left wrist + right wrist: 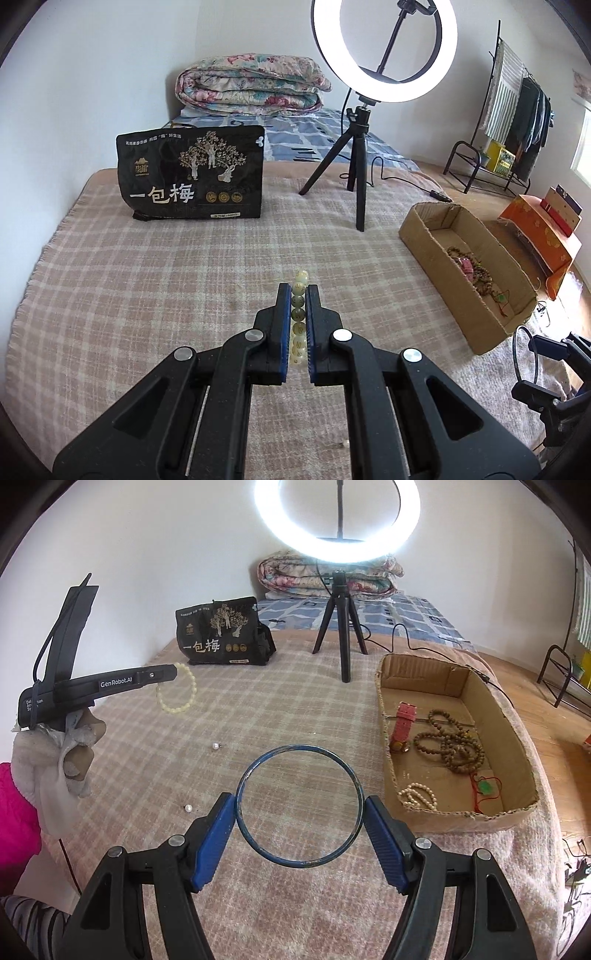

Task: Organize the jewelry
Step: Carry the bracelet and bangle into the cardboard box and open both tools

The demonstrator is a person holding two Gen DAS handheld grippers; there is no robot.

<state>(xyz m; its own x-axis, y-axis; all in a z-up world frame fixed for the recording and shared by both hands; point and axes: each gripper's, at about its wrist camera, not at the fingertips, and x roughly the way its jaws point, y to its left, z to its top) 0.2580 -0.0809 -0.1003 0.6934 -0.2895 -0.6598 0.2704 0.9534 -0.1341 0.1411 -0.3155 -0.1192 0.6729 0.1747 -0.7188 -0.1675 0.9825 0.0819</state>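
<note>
My left gripper point(299, 291) is shut on a pale bead bracelet point(300, 295) and holds it in the air over the checked blanket. From the right wrist view the same left gripper point(173, 672) shows at the left with the pale bracelet point(177, 694) dangling from its tip. My right gripper point(299, 808) is shut across a dark blue bangle point(243, 775), its pads pressing both sides of the ring, lifted over the blanket. A cardboard box point(461, 823) at the right holds a pink watch point(404, 720), brown prayer beads point(450, 742), a pearl bracelet point(417, 794) and a green pendant on red cord point(487, 786).
Two small pearl earrings point(216, 745) point(188, 807) lie loose on the blanket point(258, 709). A black snack bag point(221, 631) and a ring light on a tripod point(340, 627) stand at the back. A gloved hand point(74, 760) grips the left tool. Bare floor lies beyond the bed's right edge.
</note>
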